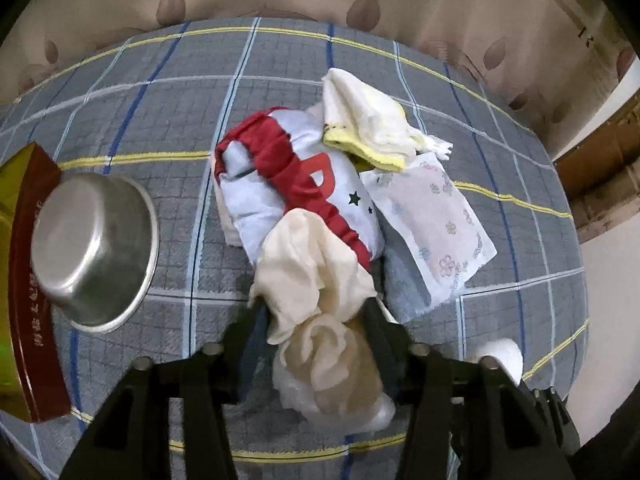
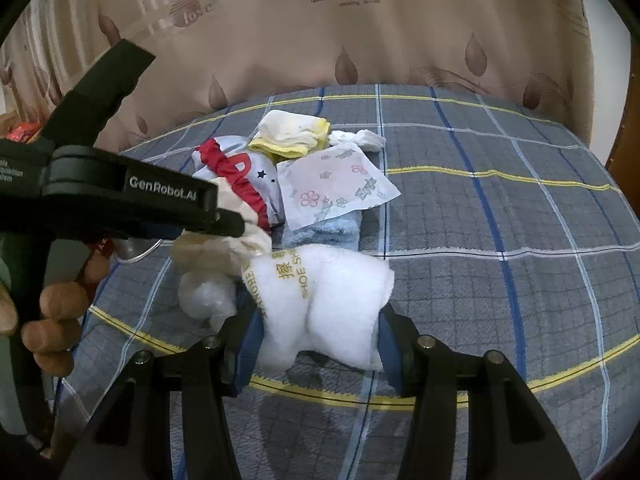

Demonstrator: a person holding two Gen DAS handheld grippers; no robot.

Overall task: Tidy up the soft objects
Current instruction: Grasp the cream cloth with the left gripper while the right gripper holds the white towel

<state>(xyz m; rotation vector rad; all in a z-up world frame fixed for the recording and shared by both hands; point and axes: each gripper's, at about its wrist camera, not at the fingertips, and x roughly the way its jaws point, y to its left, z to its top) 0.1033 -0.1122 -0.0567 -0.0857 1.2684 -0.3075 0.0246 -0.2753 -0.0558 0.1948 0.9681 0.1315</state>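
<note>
Far left, an upturned steel bowl leans on a red-and-gold box. My left gripper is clenched on a crumpled cream cloth beside the red-and-pale-blue garment. My right gripper squeezes 1 white printed shoe-shine cloth over the plaid bedspread.

The left claw carries "GenRobot.AI" in white on its black side. The white cloth shows gold "SHOE SH…" lettering beside a Chinese character. The curtain behind the bed reads "Rom… feel…" and "love". The red box bears gold Chinese characters, too blurred to read.
</note>
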